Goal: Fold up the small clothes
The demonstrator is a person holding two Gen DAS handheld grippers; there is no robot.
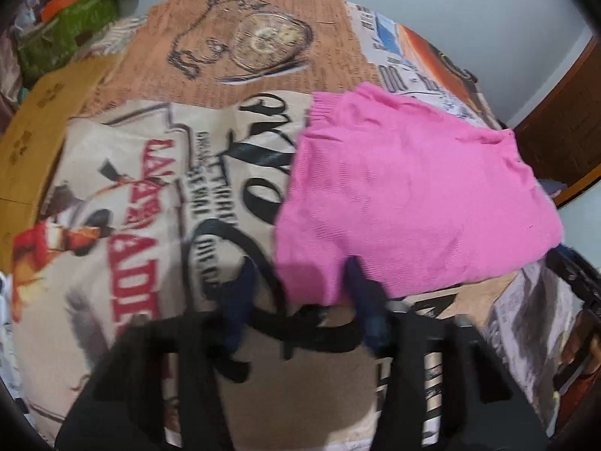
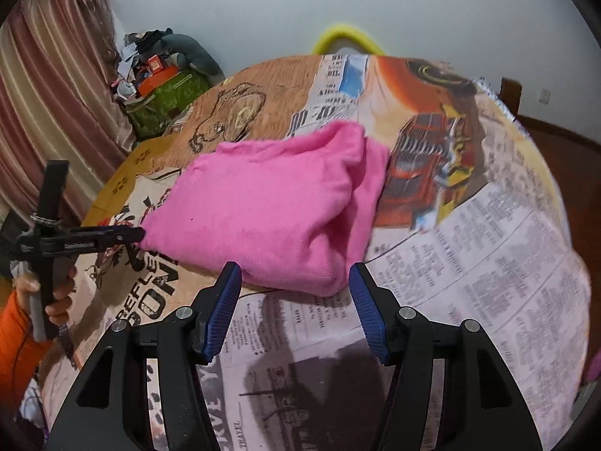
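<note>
A pink knit garment (image 1: 405, 195) lies folded on the printed tablecloth; in the right wrist view (image 2: 263, 203) it shows as a thick folded bundle. My left gripper (image 1: 300, 285) is open, its blue fingertips (image 1: 357, 282) at the garment's near edge, one of them touching the cloth. From the right wrist view the left gripper (image 2: 131, 235) touches the garment's left corner. My right gripper (image 2: 295, 282) is open and empty, its blue pads (image 2: 225, 300) just in front of the garment's near edge.
The table is covered with a newspaper-print cloth (image 2: 469, 263). A green bag with clutter (image 2: 165, 97) stands beyond the table at the left, near a curtain (image 2: 49, 112). A yellow chair back (image 2: 345, 37) rises behind the far edge. A wooden door (image 1: 563, 124) is at right.
</note>
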